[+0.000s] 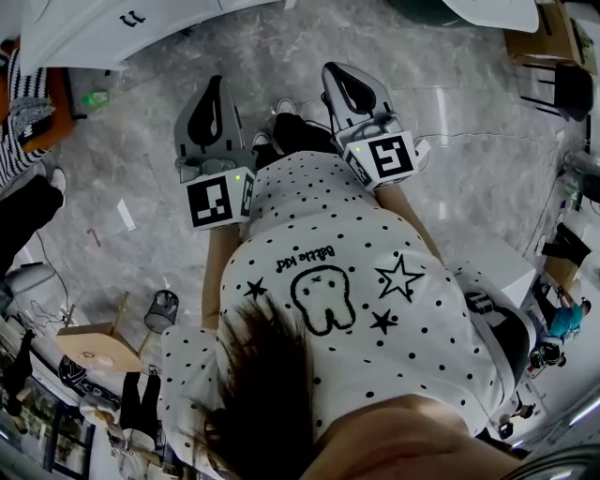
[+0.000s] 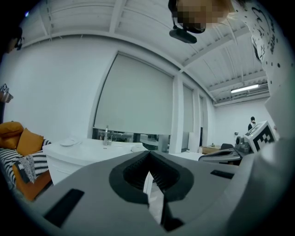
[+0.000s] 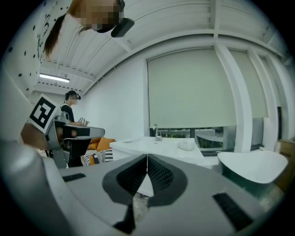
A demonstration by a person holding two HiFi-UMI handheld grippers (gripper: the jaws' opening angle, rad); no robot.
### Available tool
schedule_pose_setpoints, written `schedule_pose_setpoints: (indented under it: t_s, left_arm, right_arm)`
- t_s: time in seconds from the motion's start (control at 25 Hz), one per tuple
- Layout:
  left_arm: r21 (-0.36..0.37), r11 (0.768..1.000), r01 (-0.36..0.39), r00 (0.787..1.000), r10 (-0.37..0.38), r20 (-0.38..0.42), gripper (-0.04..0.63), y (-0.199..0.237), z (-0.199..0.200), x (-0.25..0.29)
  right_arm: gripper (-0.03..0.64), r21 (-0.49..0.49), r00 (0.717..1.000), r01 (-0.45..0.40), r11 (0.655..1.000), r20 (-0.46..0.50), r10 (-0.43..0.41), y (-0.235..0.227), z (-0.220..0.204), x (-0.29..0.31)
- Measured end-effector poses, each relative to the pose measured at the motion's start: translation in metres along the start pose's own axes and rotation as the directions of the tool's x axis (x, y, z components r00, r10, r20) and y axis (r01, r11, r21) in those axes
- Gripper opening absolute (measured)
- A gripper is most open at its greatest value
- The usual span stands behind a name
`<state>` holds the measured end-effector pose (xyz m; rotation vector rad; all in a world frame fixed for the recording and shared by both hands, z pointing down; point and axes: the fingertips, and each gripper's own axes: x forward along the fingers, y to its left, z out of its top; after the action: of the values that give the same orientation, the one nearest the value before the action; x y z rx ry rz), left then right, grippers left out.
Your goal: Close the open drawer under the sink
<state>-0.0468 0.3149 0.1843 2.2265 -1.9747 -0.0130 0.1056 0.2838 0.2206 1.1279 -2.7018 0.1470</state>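
Drawer front (image 1: 131,17), marked by small dark handles, was seen on the white sink cabinet (image 1: 75,42) at the top left of the head view, well apart from both grippers. Whether the drawer stood open could not be told. The left gripper (image 1: 216,86) and the right gripper (image 1: 339,77) were held side by side in front of a dotted shirt (image 1: 328,244), above a grey marbled floor (image 1: 141,159). In each gripper view the jaws were pressed together at the tips, with nothing pinched between them. In the left gripper view the cabinet was shown ahead and to the left, with a faucet (image 2: 106,136) on its counter and orange cushions (image 2: 20,140) beside it. In the right gripper view the counter was seen straight ahead beyond the closed tips, and a white round table (image 3: 252,166) lay to the right.
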Motion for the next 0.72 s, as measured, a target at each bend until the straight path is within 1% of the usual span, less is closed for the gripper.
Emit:
schedule_pose_setpoints:
  t_s: [0.32, 0.56, 0.72]
  left_arm:
    - [0.008, 0.999, -0.042, 0.999, 0.042, 0.017, 0.005, -0.010, 0.002, 0.037]
    - [0.004, 0.999, -0.048, 0.999, 0.048, 0.003, 0.005, -0.017, 0.001, 0.052]
    - [0.009, 0.999, -0.049, 0.999, 0.049, 0.005, 0.005, -0.015, 0.004, 0.062]
  right_arm:
    - [0.015, -0.007, 1.000, -0.023, 1.000, 0.018, 0.023, -0.043, 0.002, 0.017]
    - [0.015, 0.023, 1.000, -0.029, 0.999, 0.006, 0.029, -0.058, -0.003, 0.019]
    - [0.015, 0.026, 0.999, -0.033, 0.999, 0.005, 0.033, -0.064, -0.002, 0.025]
